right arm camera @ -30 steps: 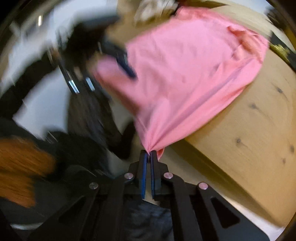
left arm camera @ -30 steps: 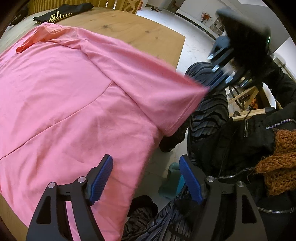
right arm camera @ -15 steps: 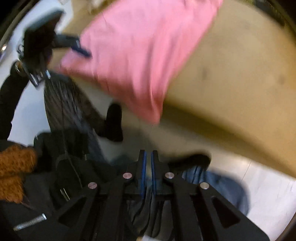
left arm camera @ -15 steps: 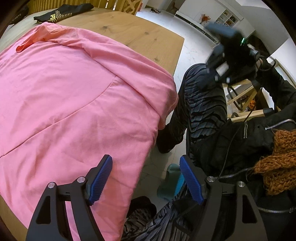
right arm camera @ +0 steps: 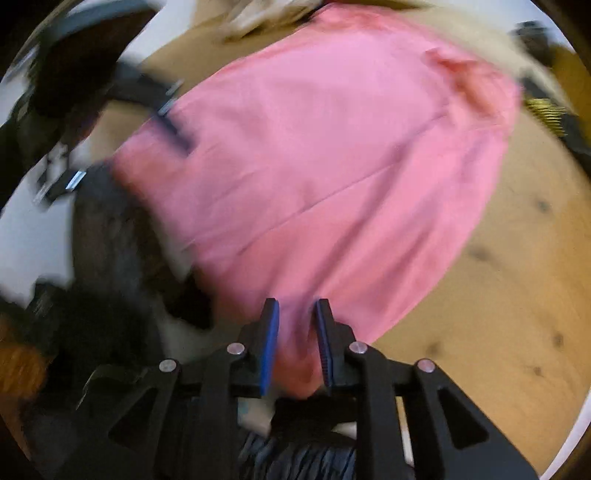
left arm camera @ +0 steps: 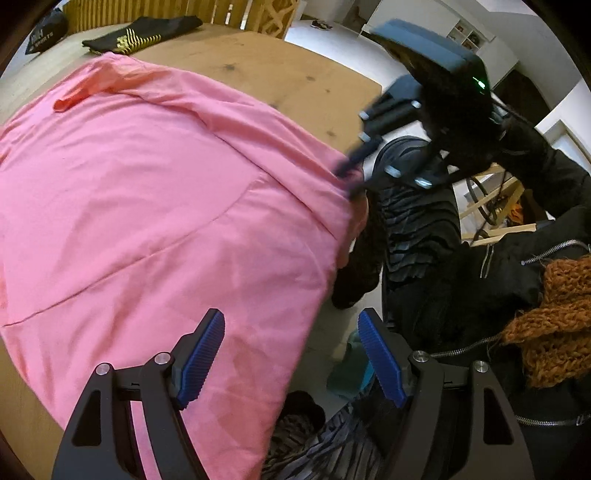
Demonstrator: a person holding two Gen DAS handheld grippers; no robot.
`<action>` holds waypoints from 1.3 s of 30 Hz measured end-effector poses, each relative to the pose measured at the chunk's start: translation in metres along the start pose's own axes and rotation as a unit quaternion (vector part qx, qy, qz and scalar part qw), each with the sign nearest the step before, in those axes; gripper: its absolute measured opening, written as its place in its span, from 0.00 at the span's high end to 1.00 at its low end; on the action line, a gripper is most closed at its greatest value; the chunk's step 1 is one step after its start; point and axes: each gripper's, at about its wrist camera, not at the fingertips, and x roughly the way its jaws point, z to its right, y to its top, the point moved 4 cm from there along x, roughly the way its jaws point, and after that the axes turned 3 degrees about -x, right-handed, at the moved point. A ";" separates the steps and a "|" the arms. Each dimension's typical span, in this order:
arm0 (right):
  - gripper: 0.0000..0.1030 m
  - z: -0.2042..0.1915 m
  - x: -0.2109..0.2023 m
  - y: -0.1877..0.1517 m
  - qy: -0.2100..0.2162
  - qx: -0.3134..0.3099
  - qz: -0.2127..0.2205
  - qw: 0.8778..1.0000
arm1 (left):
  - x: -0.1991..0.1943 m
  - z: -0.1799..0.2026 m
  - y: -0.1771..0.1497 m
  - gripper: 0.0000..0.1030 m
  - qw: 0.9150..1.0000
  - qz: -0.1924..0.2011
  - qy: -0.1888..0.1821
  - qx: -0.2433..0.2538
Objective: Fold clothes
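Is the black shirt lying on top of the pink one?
No, the black shirt lies on the wooden table beyond the pink shirt.

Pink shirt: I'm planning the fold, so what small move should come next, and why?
Probably ease the right gripper onto the pink shirt corner hanging off the wooden table. Its jaws are opening with that fabric between them, while the left gripper is open and holds nothing.

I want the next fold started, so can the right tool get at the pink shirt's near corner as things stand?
Probably yes. The right tool hangs right over the pink shirt where its corner droops off the table. Its jaws are opening, cloth shows between them unpinched, and nothing blocks the way.
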 end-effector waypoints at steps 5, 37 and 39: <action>0.80 0.041 -0.029 0.037 -0.060 0.011 0.048 0.997 | -0.015 -0.008 -0.004 0.29 1.000 0.019 0.016 -0.017; 0.80 0.324 0.019 0.262 -0.157 0.129 0.093 0.975 | 0.027 0.007 0.073 0.27 0.996 0.011 -0.064 0.063; 0.80 0.310 0.034 0.263 -0.163 0.093 0.064 0.980 | 0.004 -0.006 0.049 0.27 0.998 0.037 -0.041 0.021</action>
